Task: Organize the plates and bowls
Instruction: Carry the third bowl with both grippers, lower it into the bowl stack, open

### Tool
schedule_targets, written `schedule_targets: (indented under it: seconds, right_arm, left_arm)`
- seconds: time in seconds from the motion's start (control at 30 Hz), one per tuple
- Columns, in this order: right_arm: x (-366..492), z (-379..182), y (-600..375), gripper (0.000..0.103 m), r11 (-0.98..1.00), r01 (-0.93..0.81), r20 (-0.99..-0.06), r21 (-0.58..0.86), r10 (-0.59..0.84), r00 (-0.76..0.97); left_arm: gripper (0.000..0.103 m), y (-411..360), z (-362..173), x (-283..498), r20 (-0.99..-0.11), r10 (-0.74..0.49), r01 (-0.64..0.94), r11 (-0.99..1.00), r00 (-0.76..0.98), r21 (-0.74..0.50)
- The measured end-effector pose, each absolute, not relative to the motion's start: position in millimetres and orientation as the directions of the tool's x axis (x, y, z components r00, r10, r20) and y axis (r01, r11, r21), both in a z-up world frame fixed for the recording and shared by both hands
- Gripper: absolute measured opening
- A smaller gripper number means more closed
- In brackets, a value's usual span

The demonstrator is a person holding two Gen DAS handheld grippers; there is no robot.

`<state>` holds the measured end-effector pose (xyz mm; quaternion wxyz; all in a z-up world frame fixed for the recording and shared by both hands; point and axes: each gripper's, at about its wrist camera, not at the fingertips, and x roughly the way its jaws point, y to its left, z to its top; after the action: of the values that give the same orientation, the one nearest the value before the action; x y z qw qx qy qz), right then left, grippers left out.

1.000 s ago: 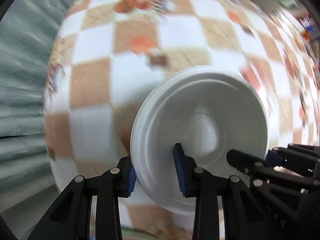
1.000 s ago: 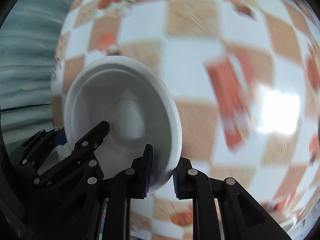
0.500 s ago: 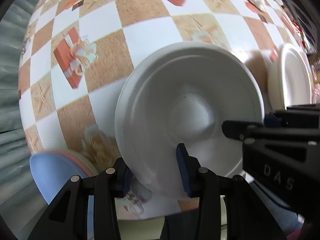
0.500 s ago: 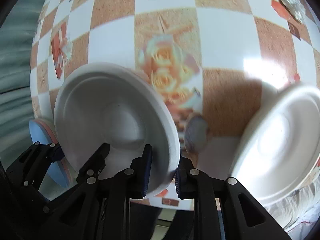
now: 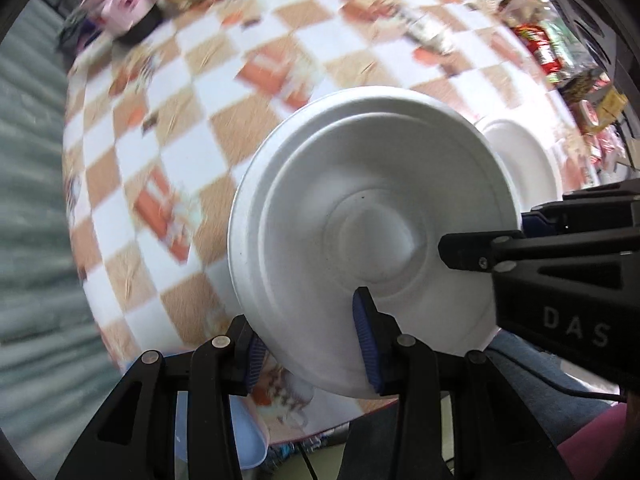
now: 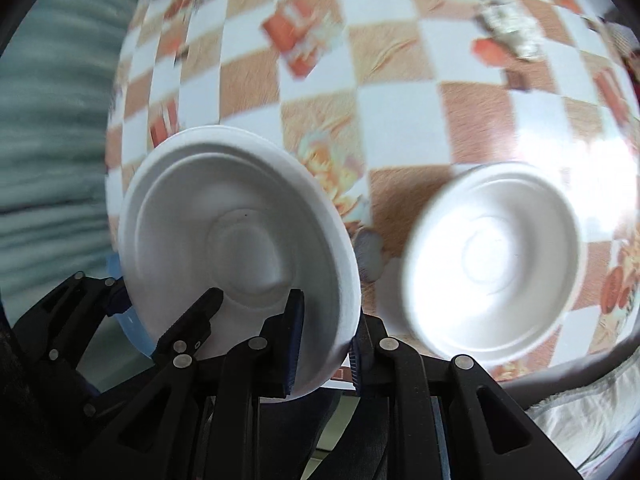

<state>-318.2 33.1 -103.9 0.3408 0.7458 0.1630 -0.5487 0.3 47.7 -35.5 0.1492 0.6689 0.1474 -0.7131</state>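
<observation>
Both tongs down-pointing, clamping white plate (image 5: 320, 216) rim (opposite edges).

The left wrist camera sits just behind the left gripper (image 5: 310, 340) and looks steeply down on the checked table (image 5: 192, 148), close over a white plate (image 5: 360, 232) that fills the middle, with the right gripper (image 5: 484, 242) entering from the right. The right wrist camera sits behind the right gripper (image 6: 324, 340), also facing down and close, with the left gripper (image 6: 160, 304) at lower left. Both views share the plate (image 6: 224, 224), the second plate (image 5: 520, 160) (image 6: 492, 256) to its right, and the table (image 6: 400, 112).
</observation>
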Motion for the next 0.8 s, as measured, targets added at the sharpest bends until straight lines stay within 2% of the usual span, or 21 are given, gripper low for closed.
schedule_targets:
  seconds: [0.13, 0.53, 0.6, 0.63, 0.73, 0.77, 0.8]
  right_arm:
    - [-344, -90, 67, 0.023, -0.777, 0.542, -0.936, 0.319, -0.17, 0.308]
    - [-370, -111, 114, 0.023, -0.901, 0.368, -0.948, 0.232, -0.123, 0.295]
    - [-375, -117, 121, 0.023, -0.909, 0.357, -0.949, 0.216, -0.109, 0.297]
    - [-378, -119, 125, 0.023, -0.911, 0.35, -0.947, 0.217, -0.109, 0.303]
    - [-388, -123, 135, 0.023, -0.911, 0.346, -0.942, 0.223, -0.11, 0.318]
    - [-391, -123, 137, 0.024, -0.914, 0.344, -0.943, 0.216, -0.105, 0.314]
    - [-395, -122, 139, 0.032, -0.917, 0.339, -0.946, 0.21, -0.103, 0.307]
  left_arm:
    - [0.043, 53, -16, -32, -0.995, -0.009, 0.312, -0.95, -0.102, -0.024]
    - [0.043, 98, -43, -91, -0.995, 0.042, 0.111, -0.992, -0.09, -0.052]
    - [0.048, 108, -48, -98, -0.996, 0.048, 0.086, -0.995, -0.08, -0.055]
    - [0.054, 112, -52, -101, -0.996, 0.049, 0.068, -0.996, -0.069, -0.054]
    - [0.056, 117, -57, -106, -0.998, 0.031, 0.048, -0.998, -0.046, -0.034]
    - [0.058, 113, -55, -104, -0.998, 0.032, 0.059, -0.998, -0.051, -0.035]
    - [0.06, 109, -53, -102, -0.998, 0.039, 0.075, -0.996, -0.058, -0.043]
